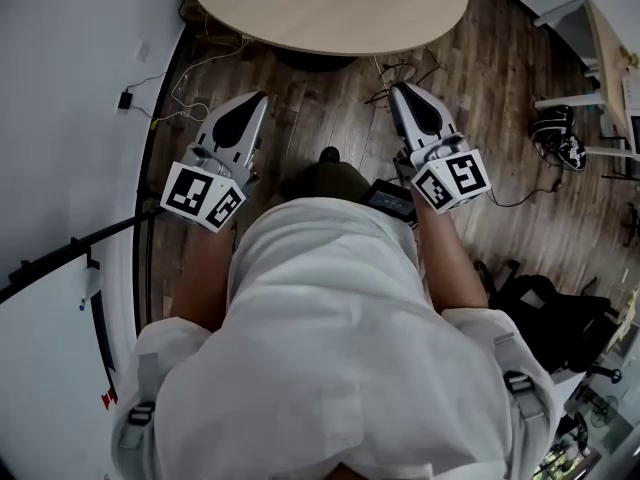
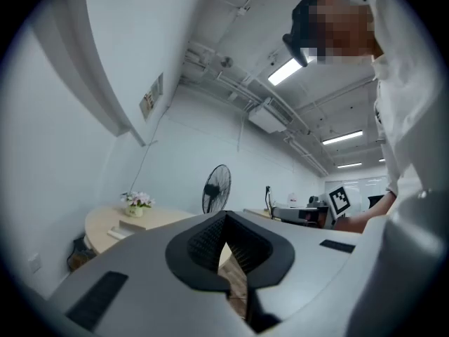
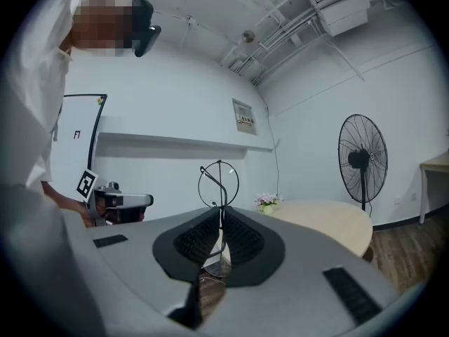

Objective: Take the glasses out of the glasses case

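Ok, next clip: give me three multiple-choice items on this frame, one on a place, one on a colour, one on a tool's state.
1. Where does the flower pot stand?
A. floor
B. round table
C. wall shelf
2. What colour is the standing fan?
A. white
B. black
C. red
3. The right tool is:
A. open, empty
B. shut on a case
C. shut on the glasses

1 B: the pot sits on the tabletop.
2 B: cage and blades are black.
3 C: the thin wire frame runs down between its closed jaws.

Pale round table [image 1: 330, 8], wood floor [image 1: 300, 118], cables [image 1: 200, 68] perhaps.
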